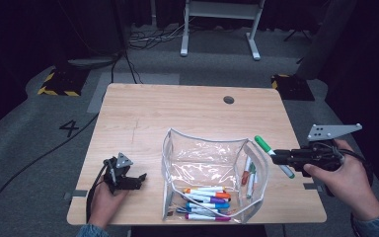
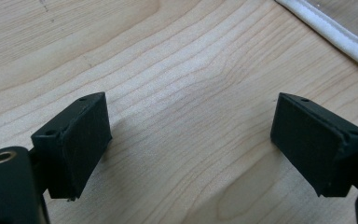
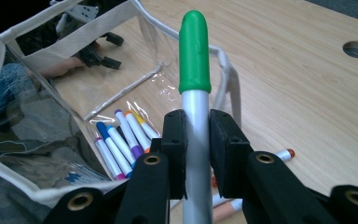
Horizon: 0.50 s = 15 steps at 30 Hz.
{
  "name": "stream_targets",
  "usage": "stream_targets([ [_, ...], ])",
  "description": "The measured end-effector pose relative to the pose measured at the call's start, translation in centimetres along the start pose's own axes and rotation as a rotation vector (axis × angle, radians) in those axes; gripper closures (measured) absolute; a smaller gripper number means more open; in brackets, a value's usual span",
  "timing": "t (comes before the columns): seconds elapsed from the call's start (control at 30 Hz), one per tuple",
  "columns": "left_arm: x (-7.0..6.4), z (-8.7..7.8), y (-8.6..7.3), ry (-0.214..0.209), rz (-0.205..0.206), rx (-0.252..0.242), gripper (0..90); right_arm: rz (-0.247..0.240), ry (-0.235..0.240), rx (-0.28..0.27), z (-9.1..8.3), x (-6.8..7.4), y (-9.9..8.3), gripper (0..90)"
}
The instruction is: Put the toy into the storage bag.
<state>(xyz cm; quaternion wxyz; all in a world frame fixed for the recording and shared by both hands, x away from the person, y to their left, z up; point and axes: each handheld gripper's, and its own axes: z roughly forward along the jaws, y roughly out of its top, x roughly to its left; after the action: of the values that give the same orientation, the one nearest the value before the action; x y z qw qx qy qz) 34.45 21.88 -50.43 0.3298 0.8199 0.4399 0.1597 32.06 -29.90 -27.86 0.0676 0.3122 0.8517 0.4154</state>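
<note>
Overhead, a green-capped marker (image 1: 273,155) is held clamped by the right gripper (image 1: 287,159) just beside the clear pouch (image 1: 177,148), presumably for dropping inside. Alongside the pouch, the left gripper (image 2: 191,140) is rested with jaws spread over bare table (image 2: 177,60). Close up, the marker (image 3: 195,70) is pinched mid-barrel, cap forward, above the loose markers (image 3: 121,140) already inside.

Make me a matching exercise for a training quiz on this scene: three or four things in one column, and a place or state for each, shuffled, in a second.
Things:
1. green-capped marker
2. left gripper
3. clear pouch
4. loose markers

States:
A. open over bare wood
B. on the table beside the pouch
C. clamped in the right gripper
D. holds several markers

Pairs: 1-C, 2-A, 3-D, 4-B
</note>
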Motion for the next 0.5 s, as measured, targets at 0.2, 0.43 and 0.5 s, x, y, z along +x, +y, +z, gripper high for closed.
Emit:
stream_targets([
  [0.2, 0.0, 0.0, 0.0, 0.000, 0.003, 0.005, 12.1, -0.052, 0.033, 0.017, 1.2, 1.6, 2.0, 76.8],
  [0.43, 0.1, 0.0, 0.1, 0.001, 0.002, 0.004, 12.0, -0.118, 0.080, 0.062, 3.4, 3.7, 3.8, 76.8],
  [0.5, 0.1, 0.0, 0.1, 0.000, 0.002, 0.004, 12.0, -0.132, 0.089, 0.072, 3.9, 4.2, 4.2, 76.8],
])
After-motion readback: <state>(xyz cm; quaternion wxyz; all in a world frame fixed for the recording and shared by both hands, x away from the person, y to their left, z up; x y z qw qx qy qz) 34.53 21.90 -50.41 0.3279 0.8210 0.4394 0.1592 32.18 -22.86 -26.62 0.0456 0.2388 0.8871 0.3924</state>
